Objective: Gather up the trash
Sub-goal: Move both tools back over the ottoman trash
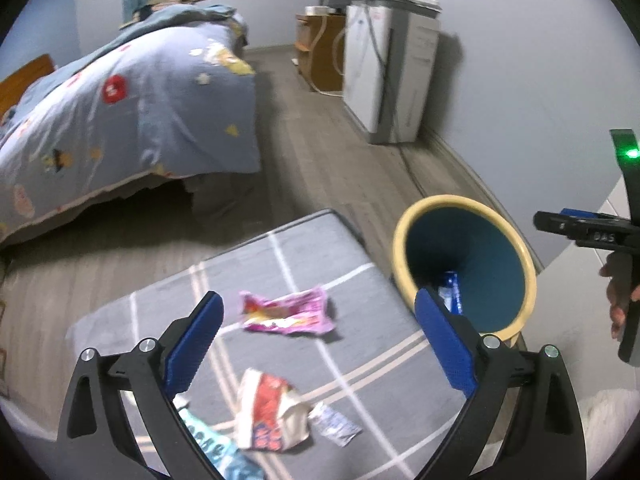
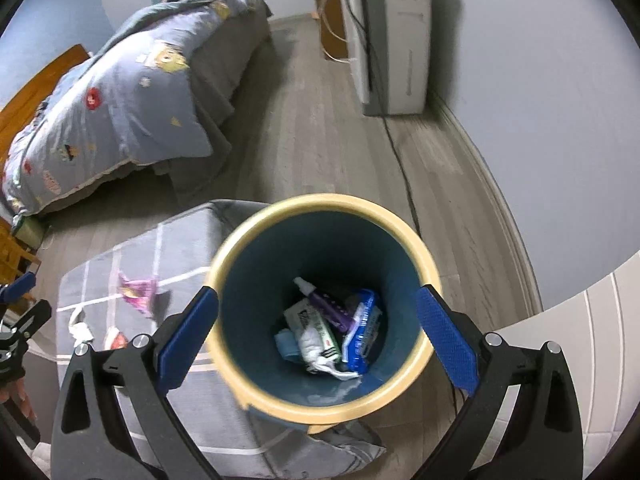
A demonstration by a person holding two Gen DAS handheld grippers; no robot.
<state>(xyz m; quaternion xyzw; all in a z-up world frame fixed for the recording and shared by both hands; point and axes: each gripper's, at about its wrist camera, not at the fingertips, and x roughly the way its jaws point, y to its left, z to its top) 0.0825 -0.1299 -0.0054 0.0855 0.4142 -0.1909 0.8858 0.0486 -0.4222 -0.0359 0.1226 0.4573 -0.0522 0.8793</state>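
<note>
A pink snack wrapper (image 1: 286,314), a red and white crumpled wrapper (image 1: 270,412), a small silver sachet (image 1: 334,424) and a light blue packet (image 1: 218,448) lie on a grey checked ottoman (image 1: 360,364). My left gripper (image 1: 318,344) is open and empty above them. A blue bin with a cream rim (image 2: 320,304) stands beside the ottoman (image 2: 100,280) and holds several pieces of trash (image 2: 332,328). My right gripper (image 2: 318,336) is open and empty directly over the bin. The bin also shows in the left wrist view (image 1: 464,264), where the right gripper's side (image 1: 588,232) is at the far right.
A bed with a blue patterned quilt (image 1: 120,112) stands at the left. A white appliance (image 1: 388,68) with a cable and a wooden cabinet (image 1: 320,52) stand along the right wall. Grey wood floor (image 1: 320,152) lies between them. A white surface (image 2: 580,340) is at the lower right.
</note>
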